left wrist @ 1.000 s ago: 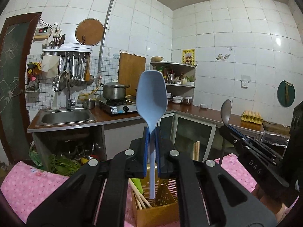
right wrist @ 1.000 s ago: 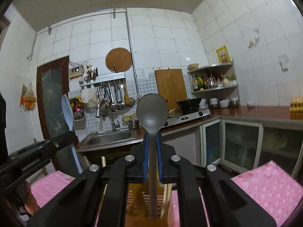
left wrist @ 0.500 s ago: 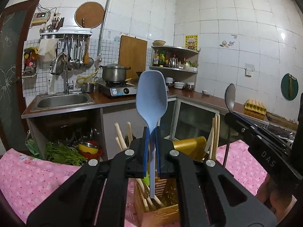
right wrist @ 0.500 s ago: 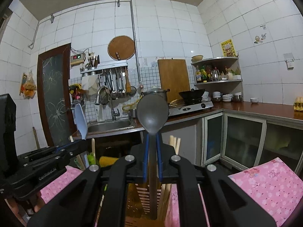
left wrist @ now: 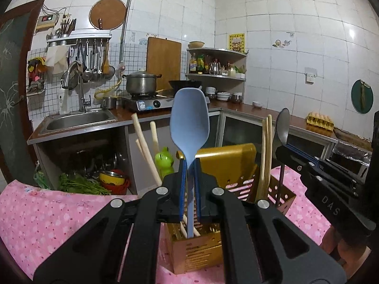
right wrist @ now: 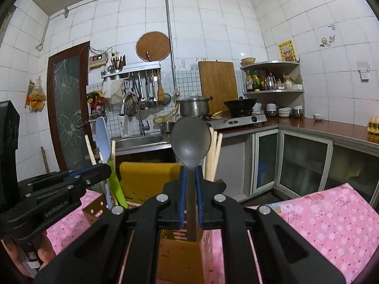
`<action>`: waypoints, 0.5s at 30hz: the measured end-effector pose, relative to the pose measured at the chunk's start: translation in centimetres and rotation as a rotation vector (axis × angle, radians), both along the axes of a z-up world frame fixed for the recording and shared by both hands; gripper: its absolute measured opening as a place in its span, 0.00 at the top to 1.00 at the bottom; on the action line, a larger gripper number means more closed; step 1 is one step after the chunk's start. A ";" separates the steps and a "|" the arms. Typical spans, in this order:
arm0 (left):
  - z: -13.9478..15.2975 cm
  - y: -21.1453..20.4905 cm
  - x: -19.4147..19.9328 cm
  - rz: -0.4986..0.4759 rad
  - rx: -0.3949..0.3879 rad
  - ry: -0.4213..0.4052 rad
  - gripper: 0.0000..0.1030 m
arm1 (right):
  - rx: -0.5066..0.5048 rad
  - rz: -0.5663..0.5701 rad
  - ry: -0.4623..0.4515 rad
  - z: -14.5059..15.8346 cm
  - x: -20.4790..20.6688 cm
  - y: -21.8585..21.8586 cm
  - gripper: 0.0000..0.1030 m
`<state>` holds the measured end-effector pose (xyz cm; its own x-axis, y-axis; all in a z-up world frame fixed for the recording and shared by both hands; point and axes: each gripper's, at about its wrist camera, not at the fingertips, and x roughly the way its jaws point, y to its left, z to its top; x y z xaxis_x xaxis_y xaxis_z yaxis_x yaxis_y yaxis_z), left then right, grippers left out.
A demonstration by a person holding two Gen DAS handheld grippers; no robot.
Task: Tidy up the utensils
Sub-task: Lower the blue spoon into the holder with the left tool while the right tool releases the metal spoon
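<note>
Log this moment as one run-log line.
left gripper: shut on blue spoon | right gripper: shut on grey spoon | both handles in gold caddy

You face a white-tiled kitchen corner with an L-shaped brown counter.

Ahead of you the white tiled walls (left wrist: 272, 23) meet in a corner, where a corner shelf (left wrist: 216, 75) holds bottles and a bowl. A steel sink (left wrist: 78, 119) sits in the counter (left wrist: 296, 120) at the left, under a rack of hanging ladles (left wrist: 92, 56). Beside it a lidded steel pot (left wrist: 141, 82) stands on a gas stove (left wrist: 148, 103), with a wooden cutting board (left wrist: 163, 59) leaning on the wall behind. A dark door with frosted glass (right wrist: 66, 108) stands at far left. Glass-fronted cabinets (right wrist: 305, 163) run under the counter, and a tray of eggs (left wrist: 319, 119) rests on its right end. Pink patterned cloth (left wrist: 47, 213) covers the near surface.
</note>
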<state>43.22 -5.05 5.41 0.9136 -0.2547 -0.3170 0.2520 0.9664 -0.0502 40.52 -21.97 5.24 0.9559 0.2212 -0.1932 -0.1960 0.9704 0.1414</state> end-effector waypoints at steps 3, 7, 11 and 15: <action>-0.5 0.0 0.0 0.004 0.011 0.011 0.95 | 0.004 0.003 0.013 -0.3 -0.1 0.0 0.92; -0.8 0.1 -0.1 0.009 0.016 0.021 0.95 | -0.009 0.007 0.024 -0.6 -0.3 0.3 0.92; -0.9 0.6 0.0 0.015 0.006 0.029 0.95 | -0.007 0.007 0.036 -0.9 -0.5 0.2 0.92; -1.2 0.8 -0.1 0.020 0.008 0.039 0.95 | -0.004 0.007 0.052 -1.1 -0.5 0.2 0.92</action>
